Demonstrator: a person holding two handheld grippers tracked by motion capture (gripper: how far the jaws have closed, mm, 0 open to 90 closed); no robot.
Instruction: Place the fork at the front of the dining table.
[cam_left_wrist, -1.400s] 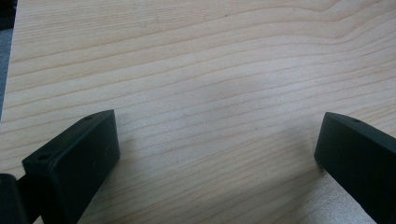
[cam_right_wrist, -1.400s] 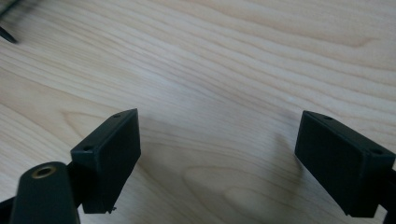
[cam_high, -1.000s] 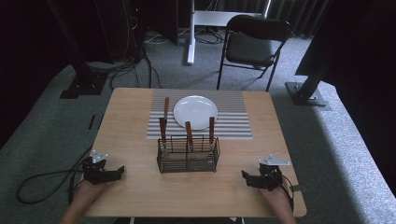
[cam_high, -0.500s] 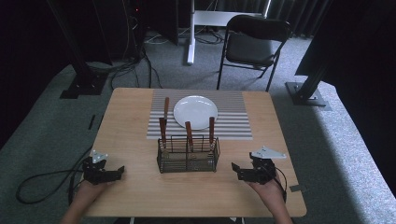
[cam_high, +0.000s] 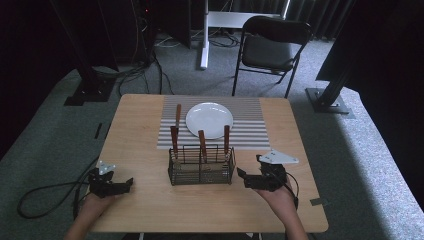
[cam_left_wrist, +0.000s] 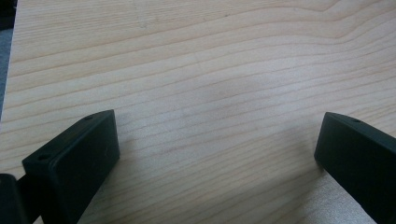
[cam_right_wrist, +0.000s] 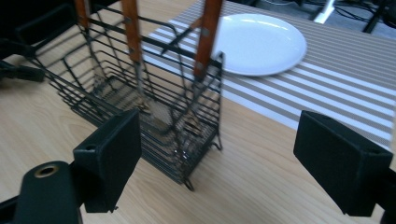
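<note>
Wire basket: mid-counter, three wooden-handled utensils upright inside; plate behind on striped mat. Right gripper: jaws spread, empty, has shifted inward from the counter edge, now just beside the basket; a grasp likely follows. Left gripper: spread, empty, unmoved, well apart.

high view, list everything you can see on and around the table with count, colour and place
table: one, light wood, centre
placemat: one, grey and white striped, far middle of the table
plate: one, white, on the placemat
wire basket: one, black, just in front of the placemat
wooden handles: four, brown, three standing in the basket, one lying left of the plate
folding chair: one, black, beyond the table
left gripper: one, black, near left corner, jaws open
right gripper: one, black, right of the basket, jaws open
hands: two, at the near edge
</note>
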